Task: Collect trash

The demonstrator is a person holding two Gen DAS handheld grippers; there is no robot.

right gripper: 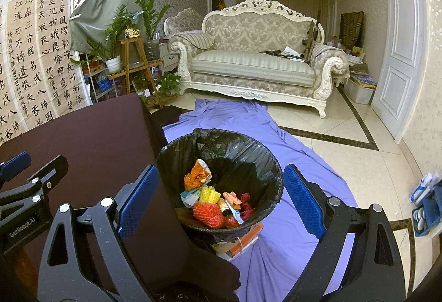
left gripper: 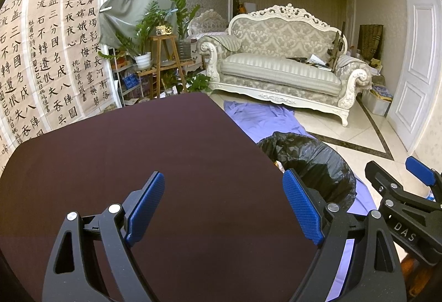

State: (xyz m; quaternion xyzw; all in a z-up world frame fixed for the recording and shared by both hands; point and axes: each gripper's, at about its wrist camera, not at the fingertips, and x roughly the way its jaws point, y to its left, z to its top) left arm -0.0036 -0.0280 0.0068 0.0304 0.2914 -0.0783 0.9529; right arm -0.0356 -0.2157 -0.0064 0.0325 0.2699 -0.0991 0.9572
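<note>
A bin lined with a black bag (right gripper: pixel 243 147) stands on a purple sheet beside the table; its rim (left gripper: pixel 317 158) shows past the table's right edge in the left wrist view. Inside lies mixed trash (right gripper: pixel 212 199): orange and red wrappers, yellow netting, a small bottle, paper scraps. My right gripper (right gripper: pixel 221 199) hangs open above the bin with nothing between its blue pads. My left gripper (left gripper: pixel 223 208) is open over the dark brown tabletop (left gripper: pixel 138 150), holding nothing. Each gripper shows at the edge of the other's view: the right one (left gripper: pixel 397 177) and the left one (right gripper: pixel 27 169).
A purple sheet (right gripper: pixel 304 163) covers the floor under the bin, which rests on stacked books (right gripper: pixel 240 242). A white ornate sofa (right gripper: pixel 248 64) stands at the back, plants on a wooden stand (right gripper: pixel 132 53) to the left, calligraphy scrolls (left gripper: pixel 49 53) on the left wall, a white door (right gripper: pixel 397 47) on the right.
</note>
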